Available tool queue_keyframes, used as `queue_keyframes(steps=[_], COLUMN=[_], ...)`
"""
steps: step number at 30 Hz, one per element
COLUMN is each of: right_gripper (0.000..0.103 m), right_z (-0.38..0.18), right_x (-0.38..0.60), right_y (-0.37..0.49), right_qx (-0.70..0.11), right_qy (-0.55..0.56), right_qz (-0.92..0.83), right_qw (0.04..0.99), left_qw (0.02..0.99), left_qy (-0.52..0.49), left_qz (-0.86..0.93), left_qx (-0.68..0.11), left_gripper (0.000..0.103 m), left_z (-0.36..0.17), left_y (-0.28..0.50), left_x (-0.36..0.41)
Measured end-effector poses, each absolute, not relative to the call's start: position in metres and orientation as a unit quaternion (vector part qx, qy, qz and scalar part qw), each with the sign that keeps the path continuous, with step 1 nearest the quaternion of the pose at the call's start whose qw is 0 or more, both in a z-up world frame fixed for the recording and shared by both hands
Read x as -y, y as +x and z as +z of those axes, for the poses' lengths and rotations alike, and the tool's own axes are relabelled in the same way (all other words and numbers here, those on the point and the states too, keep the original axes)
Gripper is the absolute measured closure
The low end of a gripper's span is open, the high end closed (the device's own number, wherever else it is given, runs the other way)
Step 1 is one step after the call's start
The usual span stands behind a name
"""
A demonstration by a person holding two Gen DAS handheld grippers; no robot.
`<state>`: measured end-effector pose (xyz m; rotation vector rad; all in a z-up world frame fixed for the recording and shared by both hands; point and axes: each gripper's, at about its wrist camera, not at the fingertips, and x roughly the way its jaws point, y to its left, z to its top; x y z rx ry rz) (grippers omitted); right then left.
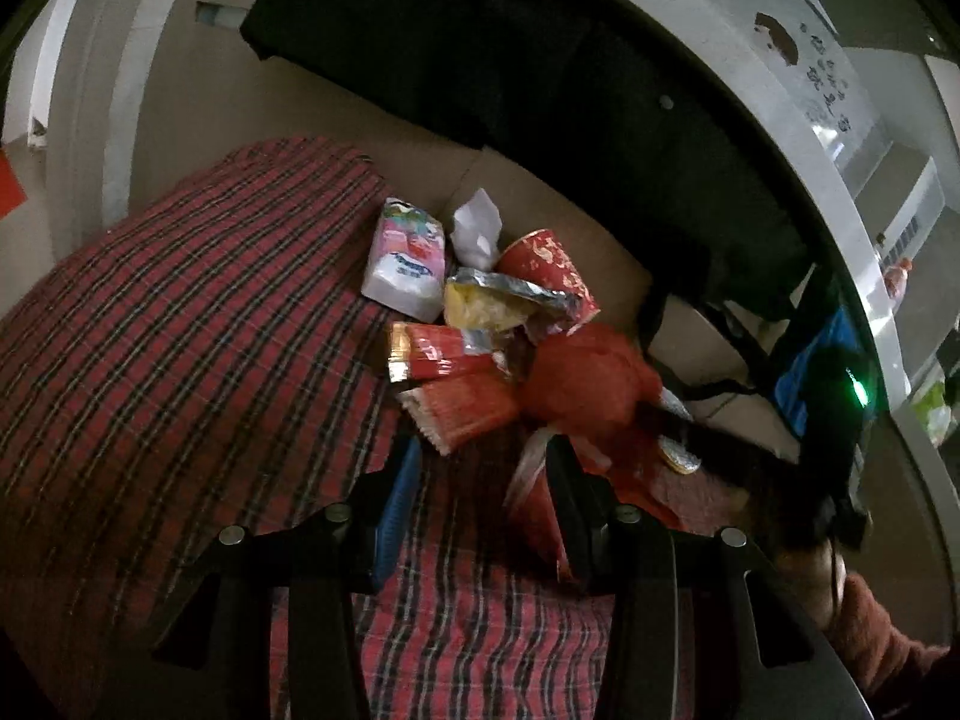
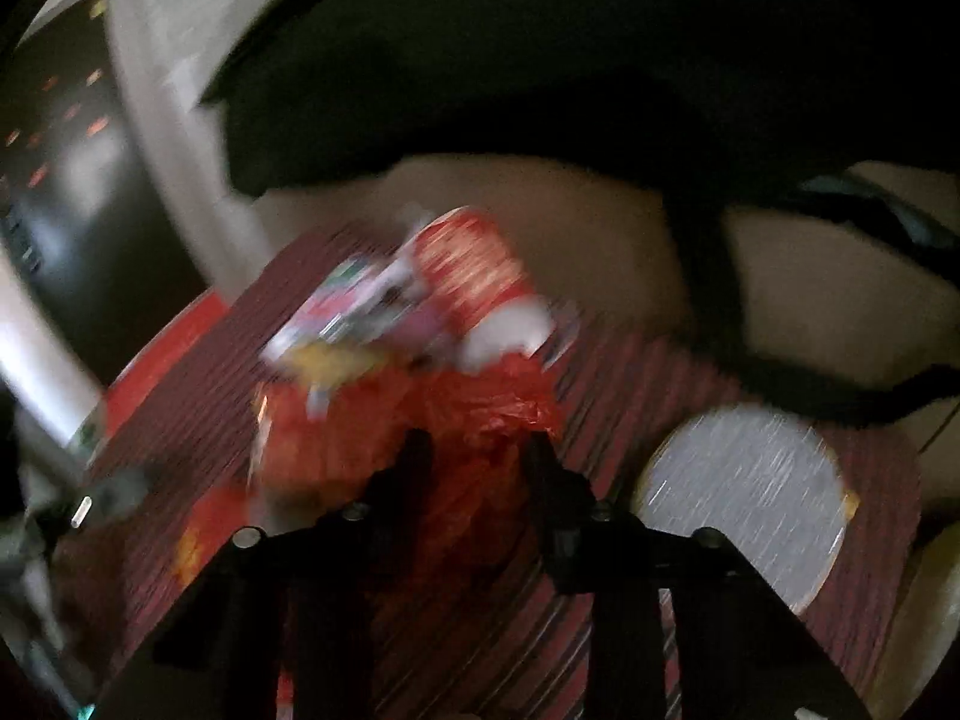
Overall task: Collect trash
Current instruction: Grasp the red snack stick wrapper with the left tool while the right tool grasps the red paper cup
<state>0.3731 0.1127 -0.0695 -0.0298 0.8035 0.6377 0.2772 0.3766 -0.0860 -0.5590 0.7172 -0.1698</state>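
Note:
A heap of trash lies on the red plaid cloth (image 1: 180, 330): a red paper cup (image 1: 549, 267) on its side, a foil snack wrapper (image 1: 498, 303), red packets (image 1: 456, 378), a crumpled white tissue (image 1: 477, 228) and a crumpled red plastic bag (image 1: 585, 381). My left gripper (image 1: 480, 468) is open just short of the heap, with nothing between its fingers. In the blurred right wrist view my right gripper (image 2: 477, 450) stands with the red bag (image 2: 480, 414) between its fingers. The right view also shows the red cup (image 2: 474, 267). Contact with the bag is unclear.
A pink and white tissue pack (image 1: 408, 261) lies beside the heap. A round silver lid (image 2: 750, 492) lies on the cloth at the right. A black bag (image 1: 540, 72) with straps hangs over a cardboard box behind. The other hand and gripper (image 1: 828, 480) are at right.

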Motion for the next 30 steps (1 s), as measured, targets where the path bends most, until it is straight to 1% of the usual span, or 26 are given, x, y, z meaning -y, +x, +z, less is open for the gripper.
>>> queue_keyframes(steps=[1,2,3,4,5,7,11,13,14,15,16,17,18,20,22,23,24,26,28,30], right_gripper=[0.08,0.081,0.084,0.088,0.088,0.093,0.093,0.087,0.086,0.076,0.061,0.056,0.054,0.054,0.053,0.052,0.052,0.051,0.051,0.047], right_z=[-0.072,-0.076,-0.08,-0.084,-0.09,-0.101,-0.108,-0.108,-0.106,-0.102,-0.099,-0.096,-0.094,-0.089,-0.084,-0.081,-0.078,-0.07,-0.065,-0.058], right_x=[-0.113,-0.113,-0.109,-0.11,-0.108,-0.1,-0.075,-0.065,-0.057,-0.047,-0.04,-0.034,-0.031,-0.024,-0.021,-0.018,-0.015,-0.007,-0.003,0.003], right_y=[0.358,0.347,0.336,0.33,0.32,0.299,0.27,0.265,0.262,0.258,0.253,0.25,0.245,0.24,0.236,0.235,0.234,0.232,0.232,0.237], right_qx=[-0.389,-0.399,-0.411,-0.418,-0.429,-0.443,-0.451,-0.447,-0.443,-0.436,-0.431,-0.425,-0.418,-0.409,-0.402,-0.397,-0.39,-0.376,-0.359,-0.339], right_qy=[-0.025,-0.027,-0.023,-0.02,-0.02,-0.025,-0.014,0.001,0.011,0.023,0.031,0.038,0.041,0.041,0.041,0.041,0.039,0.036,0.04,0.058], right_qz=[0.319,0.334,0.347,0.353,0.361,0.368,0.364,0.359,0.356,0.354,0.355,0.358,0.359,0.361,0.361,0.361,0.362,0.363,0.361,0.356], right_qw=[0.864,0.853,0.843,0.837,0.828,0.817,0.815,0.819,0.823,0.827,0.829,0.831,0.834,0.837,0.841,0.843,0.846,0.852,0.86,0.869], left_qw=[0.895,0.896,0.897,0.898,0.899,0.9,0.9,0.894,0.888,0.882,0.876,0.869,0.866,0.872,0.875,0.877,0.875,0.874,0.878,0.886], left_qy=[-0.266,-0.263,-0.258,-0.255,-0.249,-0.232,-0.198,-0.189,-0.194,-0.198,-0.204,-0.21,-0.21,-0.197,-0.188,-0.182,-0.184,-0.194,-0.191,-0.183], left_qz=[-0.083,-0.083,-0.083,-0.083,-0.081,-0.083,-0.081,-0.076,-0.08,-0.085,-0.09,-0.095,-0.096,-0.093,-0.078,-0.077,-0.08,-0.082,-0.082,-0.081], left_qx=[-0.347,-0.348,-0.348,-0.349,-0.352,-0.36,-0.381,-0.399,-0.41,-0.418,-0.427,-0.438,-0.444,-0.439,-0.438,-0.438,-0.441,-0.439,-0.431,-0.417], left_gripper=[0.058,0.058,0.058,0.058,0.057,0.054,0.053,0.053,0.053,0.053,0.053,0.053,0.053,0.054,0.066,0.082,0.09,0.095,0.097,0.098], left_z=[-0.085,-0.085,-0.083,-0.082,-0.08,-0.078,-0.082,-0.089,-0.095,-0.1,-0.105,-0.111,-0.114,-0.113,-0.111,-0.11,-0.111,-0.111,-0.108,-0.101], left_y=[0.279,0.28,0.283,0.286,0.29,0.304,0.345,0.367,0.378,0.385,0.392,0.398,0.399,0.395,0.39,0.387,0.385,0.375,0.361,0.347], left_x=[-0.375,-0.373,-0.372,-0.373,-0.373,-0.375,-0.38,-0.383,-0.385,-0.386,-0.386,-0.385,-0.383,-0.376,-0.37,-0.367,-0.365,-0.363,-0.357,-0.351])
